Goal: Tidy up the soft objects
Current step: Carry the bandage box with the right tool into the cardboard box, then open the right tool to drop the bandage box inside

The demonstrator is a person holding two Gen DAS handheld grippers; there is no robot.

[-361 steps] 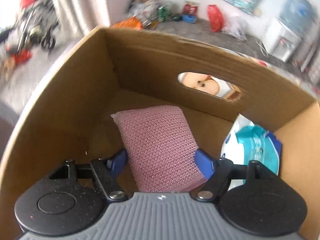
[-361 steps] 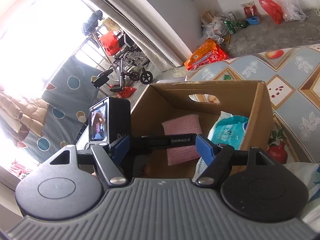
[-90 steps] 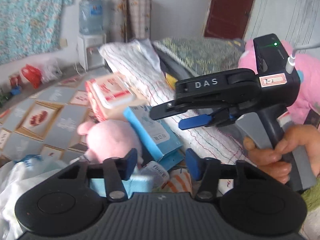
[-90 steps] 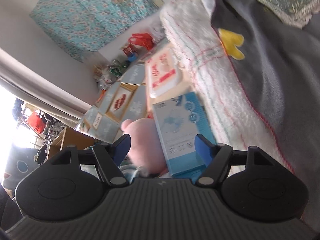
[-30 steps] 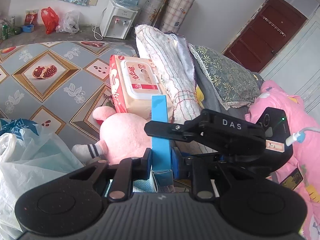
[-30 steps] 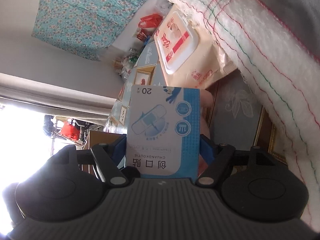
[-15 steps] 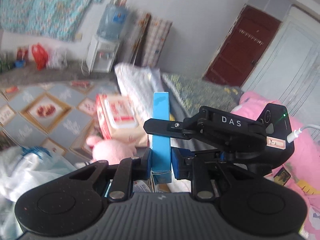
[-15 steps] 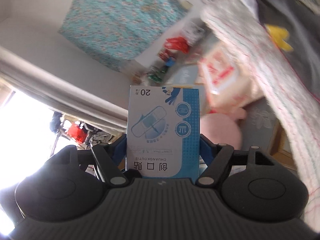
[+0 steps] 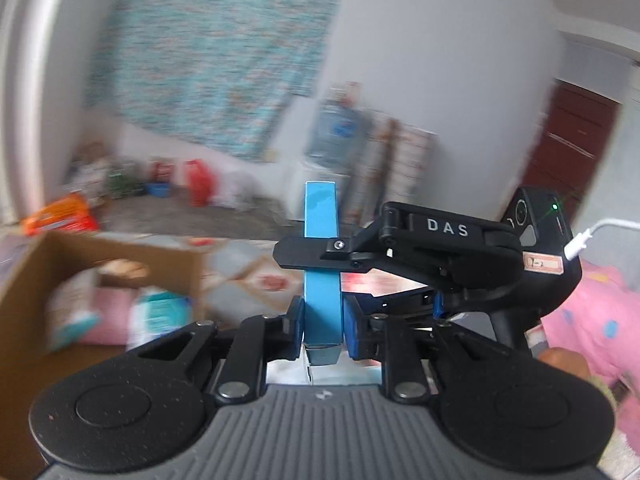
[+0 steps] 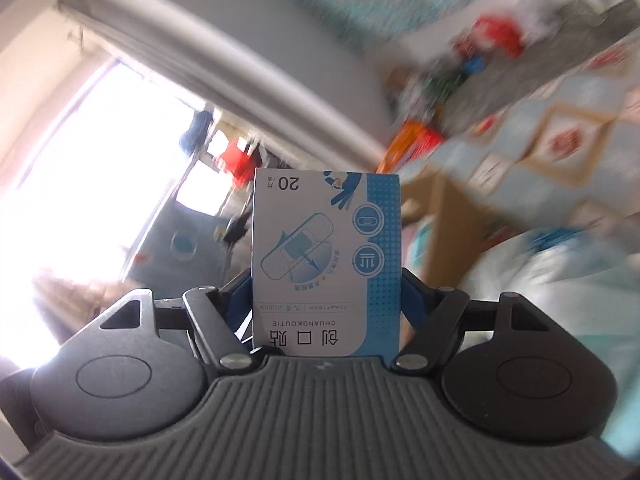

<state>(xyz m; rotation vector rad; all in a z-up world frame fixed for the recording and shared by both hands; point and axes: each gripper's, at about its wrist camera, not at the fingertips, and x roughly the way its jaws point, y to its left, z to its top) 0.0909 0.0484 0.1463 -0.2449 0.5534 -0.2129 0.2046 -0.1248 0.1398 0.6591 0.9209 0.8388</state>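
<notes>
Carrying the blue plaster box (image 9: 321,264) aloft, both sets of jaws clamped on it, left gripper (image 9: 321,328) across its thin edge, right gripper (image 10: 326,300) across its width, I judge the next move a lowering into the cardboard box (image 9: 120,248).

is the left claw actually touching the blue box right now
Touching. The left wrist view shows the left claw with both blue pads pressed flat on the narrow sides of the blue box, no gap.
</notes>
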